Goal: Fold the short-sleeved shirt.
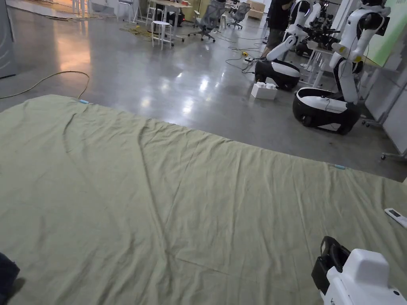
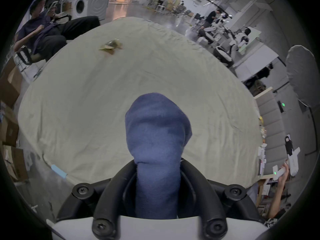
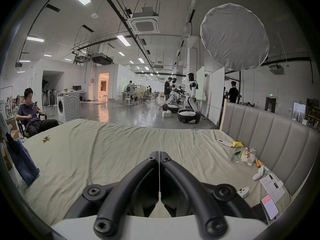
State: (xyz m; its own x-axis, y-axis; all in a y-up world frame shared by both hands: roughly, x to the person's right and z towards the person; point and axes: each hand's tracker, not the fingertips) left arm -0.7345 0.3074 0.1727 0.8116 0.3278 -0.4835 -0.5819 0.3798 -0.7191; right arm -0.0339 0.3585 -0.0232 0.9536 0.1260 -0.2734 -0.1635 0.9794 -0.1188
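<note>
Two tongs are in play, and we read them differently. In the left gripper view our left tongs (image 2: 156,164) are clamped on a bunch of the navy shirt (image 2: 156,133), which rises from between the jaws up through the centre of the frame, hanging above the green bed sheet (image 2: 86,96). In the right gripper view the right tongs (image 3: 158,154) are closed on nothing, tips meeting at the lower centre over bare sheet, and the same shirt (image 3: 24,164) hangs as a blue strip at the far left edge, long axis running top to bottom with its lower end on or just above the sheet; we cannot tell which. In the head view the body of the right tongs (image 1: 357,278) sits at the lower right, while a dark scrap at the lower left corner may be the shirt. So the garment lies well to the left of the empty tongs, bunched rather than spread. We judge the folding hasn't begun: the shirt must first be laid flat on the sheet, and the right tongs would need to open and cross leftward to catch a free edge.
</note>
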